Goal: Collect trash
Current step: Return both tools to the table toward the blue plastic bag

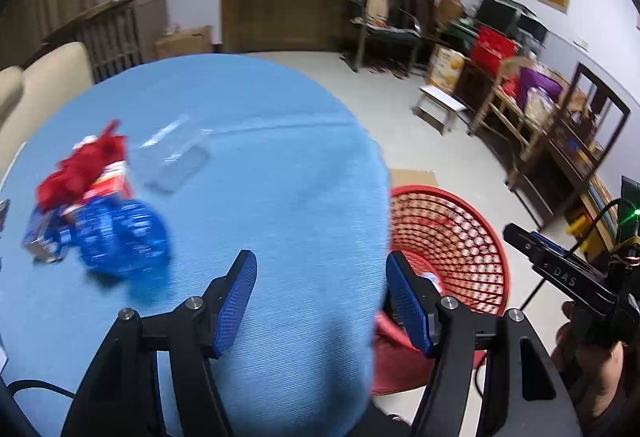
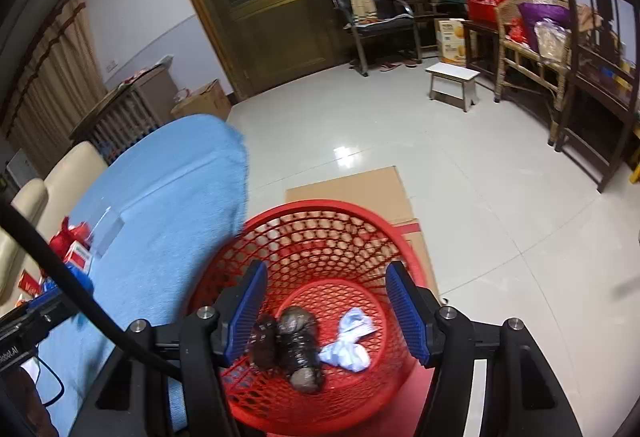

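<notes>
Now my left gripper (image 1: 320,301) hangs over the near edge of the blue table (image 1: 240,157), jaws parted about halfway with nothing between them but cloth. My right gripper (image 2: 326,309) hovers above the red basket (image 2: 304,209), likewise half open and empty; below its fingers, on the basket floor, lie a dark crumpled bag (image 2: 298,349) and a white wad (image 2: 348,345).

What is left to collect sits ahead and to the left of my left tool: a blue crumpled wrapper (image 1: 124,237) nearest, a red wrapper (image 1: 84,165) and a red-and-white box (image 1: 110,185) just behind it, touching in one heap. A clear plastic tray (image 1: 176,165) lies a little farther on, apart from the heap, its long side running diagonally away to the left.

The basket stands to the right of the left tool, beside the table's edge. So I judge the left hand the nearer one for the heap: it should swing left and forward, taking the blue wrapper first, while the right hand is well apart from it.
</notes>
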Motion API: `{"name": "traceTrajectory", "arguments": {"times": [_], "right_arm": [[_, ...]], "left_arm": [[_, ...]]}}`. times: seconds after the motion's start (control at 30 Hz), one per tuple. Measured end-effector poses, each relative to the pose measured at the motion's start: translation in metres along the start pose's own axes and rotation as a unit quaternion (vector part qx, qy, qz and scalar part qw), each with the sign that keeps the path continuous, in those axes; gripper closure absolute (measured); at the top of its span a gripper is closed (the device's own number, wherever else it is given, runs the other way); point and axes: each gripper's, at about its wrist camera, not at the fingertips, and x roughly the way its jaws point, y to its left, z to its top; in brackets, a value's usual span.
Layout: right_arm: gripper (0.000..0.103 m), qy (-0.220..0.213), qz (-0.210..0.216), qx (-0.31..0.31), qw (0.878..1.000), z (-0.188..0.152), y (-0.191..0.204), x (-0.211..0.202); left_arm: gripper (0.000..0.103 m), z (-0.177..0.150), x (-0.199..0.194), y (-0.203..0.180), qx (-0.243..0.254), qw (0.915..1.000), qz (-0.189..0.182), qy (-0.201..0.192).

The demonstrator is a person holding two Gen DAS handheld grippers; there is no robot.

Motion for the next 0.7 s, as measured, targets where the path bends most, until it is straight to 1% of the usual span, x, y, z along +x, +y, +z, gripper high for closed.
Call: {"name": "traceTrajectory", "arguments": {"times": [0.17,0.3,0.5,0.63,0.7], "right_arm": [[0.037,0.004,0.013,-0.028,1.000,-0.003,0.027,-0.002],[0.036,0.009,0.030,-0.058,0.998,-0.006,0.058,-0.003],[0.035,0.012,0.060,-0.108,0.992,-0.011,0.107,-0.006],[0.034,0.015,0.078,-0.141,0.987,-0.016,0.139,-0.007],[0.034,0.019,0.088,-0.154,0.984,-0.019,0.155,-0.007]], "left_arm": [[0.035,-0.012,-0.019,0.044,-0.045,0.9982,0.036,-0.019],[0.035,-0.025,-0.038,0.086,-0.084,0.9934,0.070,-0.035],[0.035,-0.048,-0.058,0.142,-0.147,0.9815,0.111,-0.051],[0.035,-0.066,-0.065,0.174,-0.188,0.9724,0.128,-0.052],[0.035,-0.072,-0.065,0.185,-0.200,0.9695,0.133,-0.051]]}}
